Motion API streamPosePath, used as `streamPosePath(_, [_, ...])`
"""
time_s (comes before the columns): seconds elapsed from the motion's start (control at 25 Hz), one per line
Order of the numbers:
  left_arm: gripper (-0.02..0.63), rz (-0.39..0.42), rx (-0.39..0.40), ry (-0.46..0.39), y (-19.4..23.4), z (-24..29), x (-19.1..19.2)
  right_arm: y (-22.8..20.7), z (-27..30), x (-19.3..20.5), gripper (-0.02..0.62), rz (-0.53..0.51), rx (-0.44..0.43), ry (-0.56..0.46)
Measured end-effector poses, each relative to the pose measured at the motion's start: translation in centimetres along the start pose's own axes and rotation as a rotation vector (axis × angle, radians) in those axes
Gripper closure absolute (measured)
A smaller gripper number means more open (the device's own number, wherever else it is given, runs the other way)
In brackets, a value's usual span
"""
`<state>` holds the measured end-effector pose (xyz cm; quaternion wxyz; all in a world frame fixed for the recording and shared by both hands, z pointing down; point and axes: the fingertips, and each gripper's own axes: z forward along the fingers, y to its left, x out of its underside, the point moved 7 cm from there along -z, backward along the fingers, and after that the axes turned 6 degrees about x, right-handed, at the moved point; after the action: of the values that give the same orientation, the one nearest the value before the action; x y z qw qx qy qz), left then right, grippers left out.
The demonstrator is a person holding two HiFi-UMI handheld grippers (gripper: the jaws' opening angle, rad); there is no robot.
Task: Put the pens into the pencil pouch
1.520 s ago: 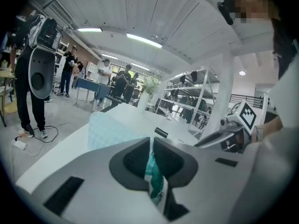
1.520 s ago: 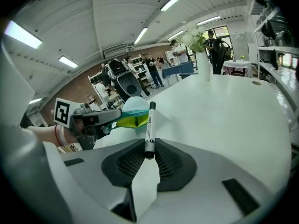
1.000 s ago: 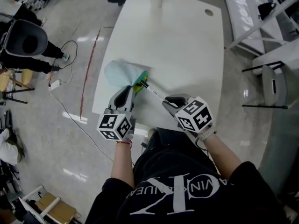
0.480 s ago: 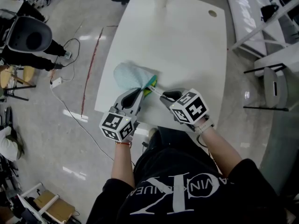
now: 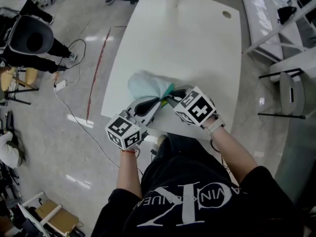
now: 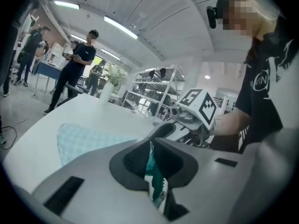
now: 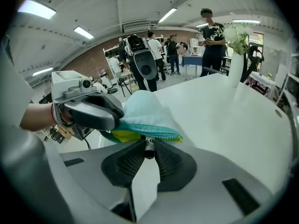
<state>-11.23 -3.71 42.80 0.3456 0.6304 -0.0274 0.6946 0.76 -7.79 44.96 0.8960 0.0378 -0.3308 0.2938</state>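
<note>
A pale blue checked pencil pouch with a teal zip edge and yellow lining lies on the white table near its front edge. My left gripper is shut on the pouch's teal edge, holding the mouth up. My right gripper is shut on a pen, whose front end has gone into the pouch's mouth; only its short rear end shows between the pads. In the head view the two grippers meet at the pouch's near end, the right gripper next to the teal edge.
A white vase with flowers stands at the table's far end. A round cable hole sits at the far right corner. People stand beyond the table. A black chair and floor cables lie to the left.
The right gripper has pushed the pen left into the pouch, so the long shaft seen before is now hidden. Both grippers and the pouch have shifted right and closer together.
</note>
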Motion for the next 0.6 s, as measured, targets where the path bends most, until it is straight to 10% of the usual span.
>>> streamPosePath(0.6, [0.580,-0.037,-0.093,-0.088,1.3,-1.3,-0.7,0.1,-0.4,1.5,0.508,0.075,0.019,-0.060])
